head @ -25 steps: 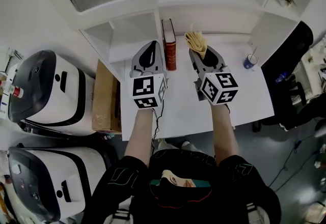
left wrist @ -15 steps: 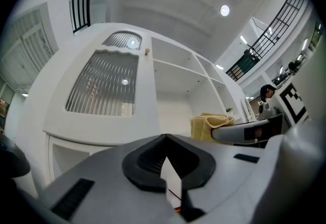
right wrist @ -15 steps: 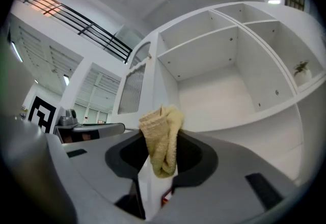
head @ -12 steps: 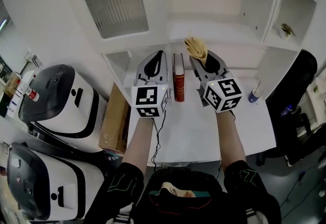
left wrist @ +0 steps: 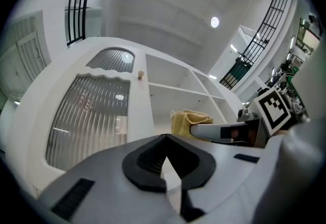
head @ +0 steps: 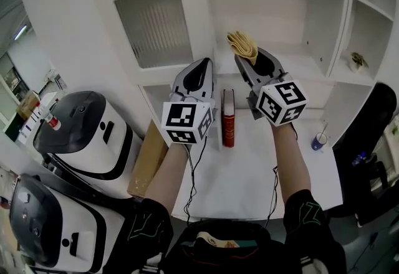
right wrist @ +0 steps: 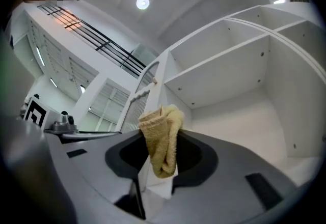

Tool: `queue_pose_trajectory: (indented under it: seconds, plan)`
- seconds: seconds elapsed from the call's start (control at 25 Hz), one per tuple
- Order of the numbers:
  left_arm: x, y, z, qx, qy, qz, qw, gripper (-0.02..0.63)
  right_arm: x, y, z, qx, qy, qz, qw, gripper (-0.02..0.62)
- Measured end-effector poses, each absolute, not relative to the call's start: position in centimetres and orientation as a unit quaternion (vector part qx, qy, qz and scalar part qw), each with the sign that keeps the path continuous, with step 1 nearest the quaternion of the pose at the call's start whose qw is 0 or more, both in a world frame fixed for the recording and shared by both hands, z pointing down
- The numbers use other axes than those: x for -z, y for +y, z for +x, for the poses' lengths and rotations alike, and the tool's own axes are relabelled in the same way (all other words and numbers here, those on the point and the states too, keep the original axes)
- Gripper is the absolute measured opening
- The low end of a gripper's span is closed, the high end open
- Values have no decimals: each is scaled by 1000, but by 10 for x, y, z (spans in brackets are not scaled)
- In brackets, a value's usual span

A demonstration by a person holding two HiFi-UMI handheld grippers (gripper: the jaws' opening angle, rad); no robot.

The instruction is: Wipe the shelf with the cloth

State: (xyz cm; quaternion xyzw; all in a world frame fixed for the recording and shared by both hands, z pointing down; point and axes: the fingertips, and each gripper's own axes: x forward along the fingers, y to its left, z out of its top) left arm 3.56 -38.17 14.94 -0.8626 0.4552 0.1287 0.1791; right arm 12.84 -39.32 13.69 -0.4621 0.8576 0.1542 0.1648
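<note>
Jaws of the right gripper (right wrist: 158, 167) clamp one yellow cloth (right wrist: 162, 136) in front of the white shelf (right wrist: 244, 111). The left gripper (left wrist: 166, 162) is closed and empty. Only the head view shows one red book (head: 229, 118).

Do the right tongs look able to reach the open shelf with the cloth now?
Probably yes. The right tongs hold the cloth up in front of the open shelf, and nothing shows between them; the book stands lower, on the desk.
</note>
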Motion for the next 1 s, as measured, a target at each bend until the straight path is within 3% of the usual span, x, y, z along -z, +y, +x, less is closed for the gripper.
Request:
queue_pose_trajectory:
  seconds: [0.48, 0.72, 1.0]
  plan:
    - [-110, -389, 34, -86, 470, -835, 271, -2, -72, -455, 120, -201, 852, -465, 132, 130]
    - [-97, -396, 28, -103, 474, -839, 249, -2, -36, -481, 119, -197, 855, -458, 140, 130]
    - [-85, -388, 24, -96, 487, -820, 284, -2, -11, -510, 108, -167, 866, -444, 156, 130]
